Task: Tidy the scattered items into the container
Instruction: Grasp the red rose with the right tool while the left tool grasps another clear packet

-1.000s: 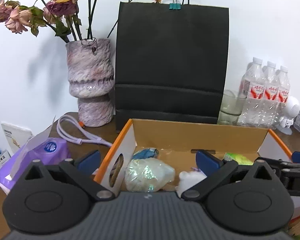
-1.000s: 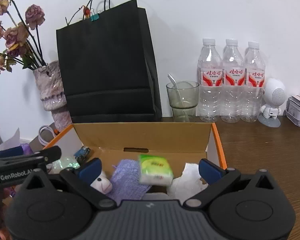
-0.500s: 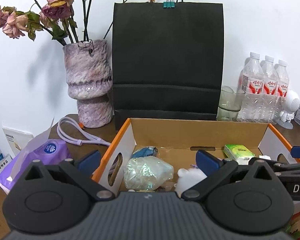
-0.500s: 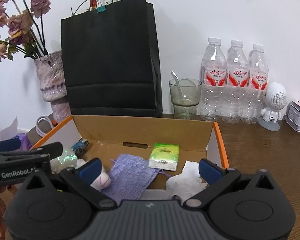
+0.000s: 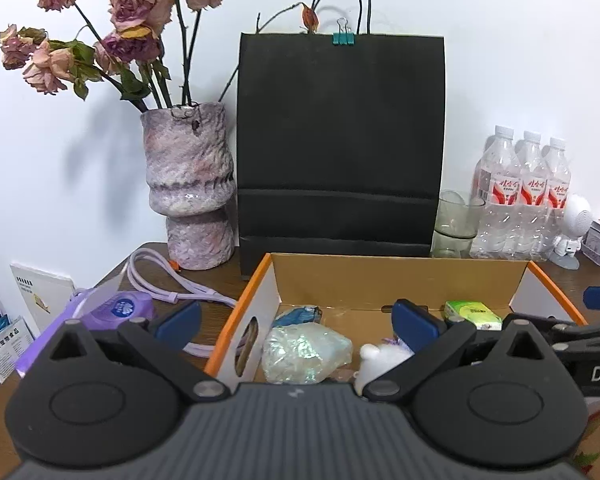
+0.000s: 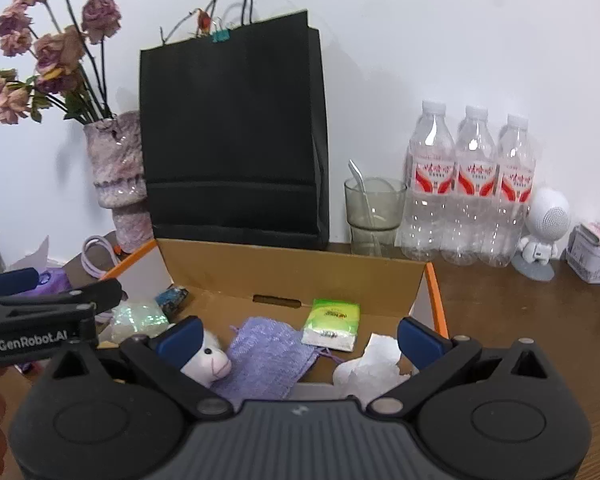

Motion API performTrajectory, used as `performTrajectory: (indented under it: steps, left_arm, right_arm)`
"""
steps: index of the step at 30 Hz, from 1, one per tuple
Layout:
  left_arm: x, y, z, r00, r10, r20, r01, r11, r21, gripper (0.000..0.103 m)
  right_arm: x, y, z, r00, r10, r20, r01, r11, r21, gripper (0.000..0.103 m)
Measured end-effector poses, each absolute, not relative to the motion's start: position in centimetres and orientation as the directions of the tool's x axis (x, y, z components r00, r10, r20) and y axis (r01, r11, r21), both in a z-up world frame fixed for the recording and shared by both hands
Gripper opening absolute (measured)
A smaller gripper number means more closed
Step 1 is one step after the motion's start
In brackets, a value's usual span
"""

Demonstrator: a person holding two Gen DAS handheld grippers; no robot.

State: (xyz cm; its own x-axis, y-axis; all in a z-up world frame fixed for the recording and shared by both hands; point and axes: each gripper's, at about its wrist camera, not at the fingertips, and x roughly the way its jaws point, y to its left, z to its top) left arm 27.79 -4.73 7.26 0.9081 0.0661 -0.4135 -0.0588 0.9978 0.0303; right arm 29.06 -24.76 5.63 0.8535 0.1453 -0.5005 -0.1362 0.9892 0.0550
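Note:
An open cardboard box (image 5: 396,280) with orange edges stands in front of me. Inside lie an iridescent bag (image 5: 304,354), a small blue packet (image 5: 296,314), a white plush toy (image 6: 212,362), a purple knit pouch (image 6: 268,356), a green tissue pack (image 6: 332,324) and crumpled white paper (image 6: 372,366). My left gripper (image 5: 296,320) hangs open over the box's left end, holding nothing. My right gripper (image 6: 299,338) is open above the near wall of the box (image 6: 292,268), also holding nothing. Each gripper shows at the edge of the other's view.
A black paper bag (image 5: 340,140) stands right behind the box. A vase of dried roses (image 5: 188,184) is at the back left. A glass (image 6: 374,212), three water bottles (image 6: 472,188), a white figurine (image 6: 544,232) and a tin (image 6: 596,254) stand at the back right. A purple tissue pack (image 5: 112,312) and cable (image 5: 172,284) lie left of the box.
The green tissue pack, near my right gripper's open fingers a second ago, now lies flat on the box floor. Both grippers have drawn back and up from the box.

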Motion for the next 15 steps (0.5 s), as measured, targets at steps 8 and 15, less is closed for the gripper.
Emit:
performTrajectory:
  steps: [8,15]
  left_arm:
    - [25.4,-1.0,7.9,0.905,0.076,-0.419,-0.088,0.996,-0.009,0.103]
    - [23.1,1.9,7.2,0.894,0.055,-0.444,-0.074,0.997,-0.024,0.103]
  right_arm:
    - [25.5,-25.5,7.0,0.872,0.145,-0.467,-0.165,0.986,-0.002,0.103]
    - [22.3,-27.7,5.9,0.880,0.096,-0.465,-0.102,0.995,0.012,0.103]
